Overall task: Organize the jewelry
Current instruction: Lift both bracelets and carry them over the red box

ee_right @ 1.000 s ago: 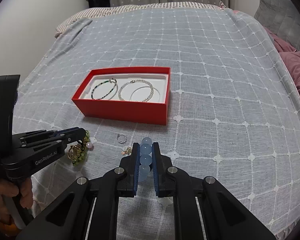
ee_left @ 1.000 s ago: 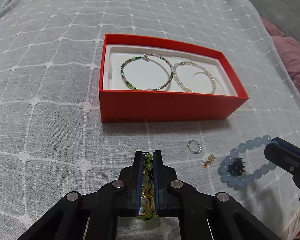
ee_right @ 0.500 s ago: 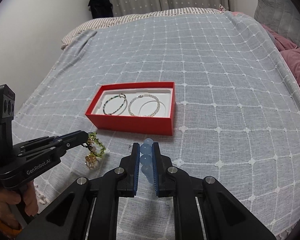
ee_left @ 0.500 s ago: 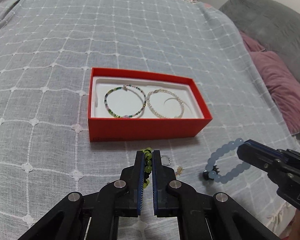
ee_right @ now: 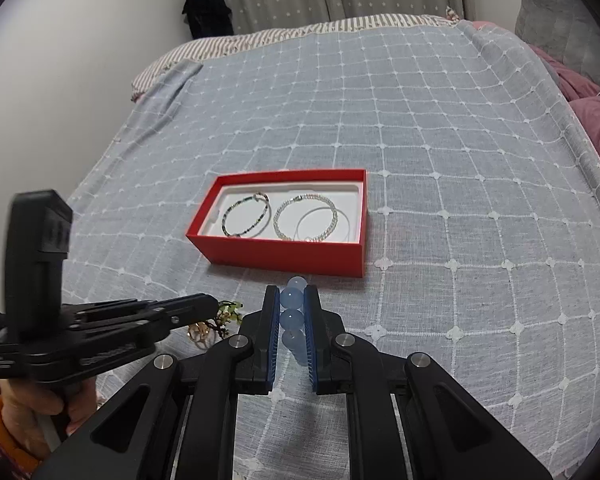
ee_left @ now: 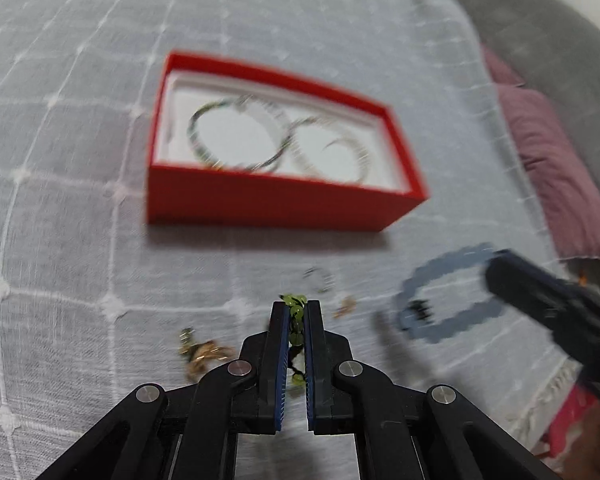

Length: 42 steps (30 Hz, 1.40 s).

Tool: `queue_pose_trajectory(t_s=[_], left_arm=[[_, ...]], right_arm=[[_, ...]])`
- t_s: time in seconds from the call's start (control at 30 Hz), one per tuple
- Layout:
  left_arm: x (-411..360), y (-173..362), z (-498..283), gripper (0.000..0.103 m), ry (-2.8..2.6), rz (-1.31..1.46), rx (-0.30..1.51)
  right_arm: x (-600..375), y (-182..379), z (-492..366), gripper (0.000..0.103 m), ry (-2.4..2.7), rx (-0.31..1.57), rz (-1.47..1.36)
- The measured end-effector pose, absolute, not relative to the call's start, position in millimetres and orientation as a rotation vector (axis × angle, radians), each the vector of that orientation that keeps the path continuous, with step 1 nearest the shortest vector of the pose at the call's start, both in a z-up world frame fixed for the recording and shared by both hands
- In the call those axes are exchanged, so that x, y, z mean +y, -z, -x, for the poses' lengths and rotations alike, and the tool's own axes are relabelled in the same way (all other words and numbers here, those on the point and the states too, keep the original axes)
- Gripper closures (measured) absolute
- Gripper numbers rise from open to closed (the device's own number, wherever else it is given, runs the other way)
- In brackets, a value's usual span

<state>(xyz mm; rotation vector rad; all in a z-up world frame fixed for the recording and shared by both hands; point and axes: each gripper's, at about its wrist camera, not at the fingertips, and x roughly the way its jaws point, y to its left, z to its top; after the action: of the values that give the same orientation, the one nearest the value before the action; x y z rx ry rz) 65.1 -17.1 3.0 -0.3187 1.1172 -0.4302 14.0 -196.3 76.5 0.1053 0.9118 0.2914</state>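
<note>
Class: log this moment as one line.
left gripper: shut on green bracelet | right gripper: shut on blue bracelet | red box: holds three bracelets

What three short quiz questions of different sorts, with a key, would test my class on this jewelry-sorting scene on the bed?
1. True or false: the open red cardboard box with the white liner already holds bracelets.
2. Multiple choice: the right gripper is shut on
A. a thin silver ring
B. the pale blue round-bead bracelet
C. nothing
3. Fill in: the left gripper clamps the ______ beaded bracelet with gold charms.

Key
1. True: a dark multicoloured beaded bracelet and a silvery-white beaded bracelet lie inside.
2. B
3. Green
</note>
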Motion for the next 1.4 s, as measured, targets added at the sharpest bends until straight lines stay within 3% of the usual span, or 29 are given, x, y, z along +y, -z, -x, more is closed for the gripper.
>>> queue_pose_trajectory(t_s=[0.17,0.23,0.3,0.73,1.07,1.2,1.3,1.4], left_arm=[[-13.2,-3.0,-62.9,0.097,0.494,0.368,1.128],[-12.0,-8.0,-60.3,0.08,0.497,0.362,1.105],[-9.7,-10.3,-59.3,0.076,0.491,0.356,1.103],[-49.3,-16.5,-48.7,0.072,0.613,0.077,1.105],[-84.9,18.9,-35.5,0.072,0.611,-0.154,1.182],[-89.9,19.0,-29.5,0.076,0.579,-0.206,1.157],[-93.6,18.9,-27.9,0.101,0.528,-0.242,1.139],[-89.4,16.1,-30.4,0.101,0.492,-0.2,1.138]], right_arm=[[-195.8,-70.6,-15.4,0.091,-0.293,0.93,-0.098],[-196.1,-70.3,-15.6,0.091,-0.292,0.932,-0.101],[-197.3,-68.8,-16.0,0.091,-0.29,0.935,-0.107],[-204.2,-65.7,-16.7,0.091,-0.279,0.946,-0.125],[-212.2,-70.6,-15.9,0.091,-0.27,0.93,-0.132],[-214.0,-71.9,-15.9,0.091,-0.269,0.927,-0.135],[-214.7,-72.4,-16.0,0.091,-0.267,0.925,-0.136],[-215.6,-74.4,-16.7,0.091,-0.265,0.918,-0.136]])
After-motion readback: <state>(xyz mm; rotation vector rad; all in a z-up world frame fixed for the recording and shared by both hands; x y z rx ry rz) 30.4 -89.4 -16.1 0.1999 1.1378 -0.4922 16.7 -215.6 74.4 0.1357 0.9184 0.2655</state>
